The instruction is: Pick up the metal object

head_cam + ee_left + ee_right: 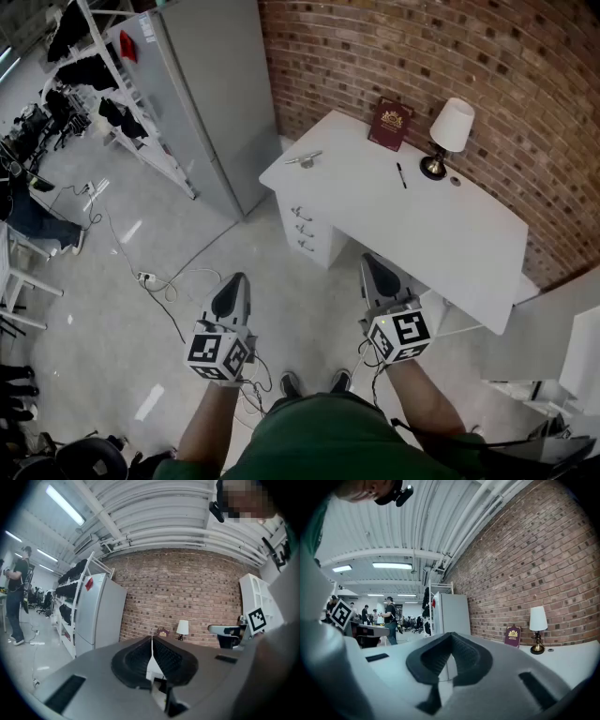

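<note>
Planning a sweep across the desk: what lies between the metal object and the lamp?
Only a black pen, nearer the lamp than the metal object; the head view shows it.

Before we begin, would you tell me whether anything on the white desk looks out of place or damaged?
Nothing stands out. On the desk, the metal object lies flat near its left corner, the pen lies mid-desk, the lamp stands upright and the red book stands by the brick wall. No spill or damage shows.
</note>
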`<state>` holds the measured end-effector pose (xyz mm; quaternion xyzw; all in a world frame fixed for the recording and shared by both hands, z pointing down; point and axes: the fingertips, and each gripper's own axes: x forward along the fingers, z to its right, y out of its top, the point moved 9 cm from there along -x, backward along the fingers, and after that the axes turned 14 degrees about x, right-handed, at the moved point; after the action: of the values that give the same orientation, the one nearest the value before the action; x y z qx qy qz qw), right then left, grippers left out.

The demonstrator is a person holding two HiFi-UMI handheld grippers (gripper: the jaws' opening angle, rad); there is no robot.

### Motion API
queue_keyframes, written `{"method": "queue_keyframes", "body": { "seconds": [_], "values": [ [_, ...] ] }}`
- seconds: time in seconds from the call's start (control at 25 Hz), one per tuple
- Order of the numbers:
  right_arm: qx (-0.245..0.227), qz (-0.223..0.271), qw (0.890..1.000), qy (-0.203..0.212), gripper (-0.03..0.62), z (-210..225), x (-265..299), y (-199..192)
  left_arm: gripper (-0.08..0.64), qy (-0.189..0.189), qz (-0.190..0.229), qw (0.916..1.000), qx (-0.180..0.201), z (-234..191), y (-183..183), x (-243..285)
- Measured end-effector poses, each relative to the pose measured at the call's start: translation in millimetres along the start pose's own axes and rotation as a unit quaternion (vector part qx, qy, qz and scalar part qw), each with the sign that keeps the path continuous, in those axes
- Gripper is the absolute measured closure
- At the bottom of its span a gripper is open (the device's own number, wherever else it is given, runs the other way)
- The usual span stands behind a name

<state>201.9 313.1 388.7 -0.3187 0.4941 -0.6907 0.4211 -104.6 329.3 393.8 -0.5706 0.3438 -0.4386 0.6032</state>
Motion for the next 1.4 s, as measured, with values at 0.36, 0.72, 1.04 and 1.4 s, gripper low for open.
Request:
{"method": "queue_keyframes", "body": {
  "seconds": [0.36, 0.72, 1.04, 1.4],
  "values": [
    [0.02, -0.002, 1.0, 0.024, 0.591, 33.2, -14.2, 5.3, 0.548, 0.007, 0.0, 1.0, 0.005, 41.6, 9.7, 13.6],
    [0.022, -0.025, 0.998, 0.044, 0.589, 63.2, -19.4, 0.6, 0.549, 0.029, -0.013, 0.9994, 0.01, 74.2, 6.5, 15.0],
    [0.014, -0.027, 0.998, 0.051, 0.589, 70.7, -2.1, 6.0, 0.548, 0.047, -0.015, 0.9988, 0.006, 64.2, 4.6, 25.8],
    [-0.007, -0.03, 0.999, 0.024, 0.589, 74.0, 44.3, 10.3, 0.548, 0.031, -0.003, 0.9994, -0.013, 20.3, -5.3, 72.3]
  ]
}}
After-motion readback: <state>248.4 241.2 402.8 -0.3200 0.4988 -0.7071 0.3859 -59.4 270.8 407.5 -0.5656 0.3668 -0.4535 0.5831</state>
